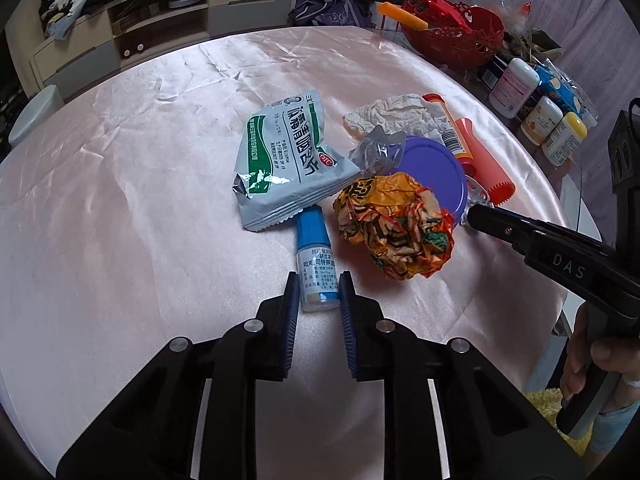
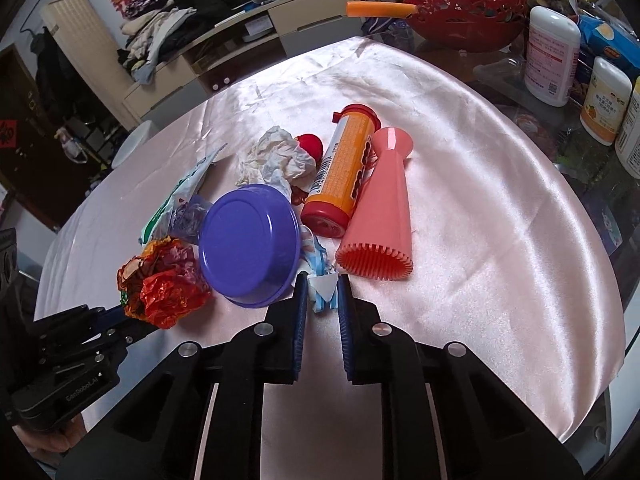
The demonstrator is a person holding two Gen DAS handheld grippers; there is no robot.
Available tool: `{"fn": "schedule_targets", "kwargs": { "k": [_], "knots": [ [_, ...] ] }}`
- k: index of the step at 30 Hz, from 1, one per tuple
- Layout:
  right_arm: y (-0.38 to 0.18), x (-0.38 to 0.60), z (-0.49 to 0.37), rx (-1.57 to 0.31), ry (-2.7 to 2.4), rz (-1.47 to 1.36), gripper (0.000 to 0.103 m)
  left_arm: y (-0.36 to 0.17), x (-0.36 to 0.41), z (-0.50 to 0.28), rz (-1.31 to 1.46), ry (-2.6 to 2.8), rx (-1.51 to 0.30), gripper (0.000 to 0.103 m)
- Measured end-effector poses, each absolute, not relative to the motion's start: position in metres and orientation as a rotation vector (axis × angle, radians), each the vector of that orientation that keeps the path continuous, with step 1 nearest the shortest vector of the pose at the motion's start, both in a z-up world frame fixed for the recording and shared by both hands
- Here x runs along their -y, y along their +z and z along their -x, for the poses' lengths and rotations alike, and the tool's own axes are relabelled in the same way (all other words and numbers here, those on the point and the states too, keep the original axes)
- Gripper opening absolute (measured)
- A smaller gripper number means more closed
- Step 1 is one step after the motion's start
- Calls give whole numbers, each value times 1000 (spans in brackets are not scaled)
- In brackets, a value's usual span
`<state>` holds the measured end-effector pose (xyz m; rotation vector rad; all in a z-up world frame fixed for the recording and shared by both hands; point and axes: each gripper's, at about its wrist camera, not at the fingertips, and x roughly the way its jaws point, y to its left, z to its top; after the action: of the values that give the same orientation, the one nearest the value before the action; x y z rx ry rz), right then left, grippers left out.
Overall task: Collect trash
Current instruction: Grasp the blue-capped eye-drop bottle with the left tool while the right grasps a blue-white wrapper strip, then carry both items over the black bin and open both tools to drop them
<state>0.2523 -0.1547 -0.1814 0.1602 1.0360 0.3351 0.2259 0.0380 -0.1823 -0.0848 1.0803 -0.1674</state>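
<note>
On the pink satin tablecloth (image 1: 120, 200) lies a heap of litter. My left gripper (image 1: 319, 286) has its blue pads against both sides of a small blue-capped bottle (image 1: 316, 264), which lies flat. Beyond it are a silver-green sachet (image 1: 288, 160), a crumpled orange wrapper (image 1: 394, 228) and an upturned purple bowl (image 2: 250, 244). My right gripper (image 2: 322, 290) is shut on a blue-white wrapper scrap (image 2: 320, 276) between the bowl and a pink ribbed cone (image 2: 382, 208). A crumpled tissue (image 2: 276, 156) and an orange tube (image 2: 344, 172) lie behind.
A red basket (image 1: 456, 36) and several white jars (image 2: 552, 56) stand at the table's far right on bare glass. A low cabinet (image 1: 160, 28) piled with clothes is behind. A person's hand (image 1: 600, 364) holds the right gripper's handle by the table edge.
</note>
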Motion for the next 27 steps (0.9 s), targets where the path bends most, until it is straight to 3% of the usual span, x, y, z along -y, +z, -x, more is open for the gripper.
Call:
{"fn": "schedule_targets", "kwargs": {
  "k": [27],
  "knots": [
    [-175, 186, -115, -1072, 278, -121, 13, -181, -11, -95, 28, -235, -1107, 18]
  ]
}}
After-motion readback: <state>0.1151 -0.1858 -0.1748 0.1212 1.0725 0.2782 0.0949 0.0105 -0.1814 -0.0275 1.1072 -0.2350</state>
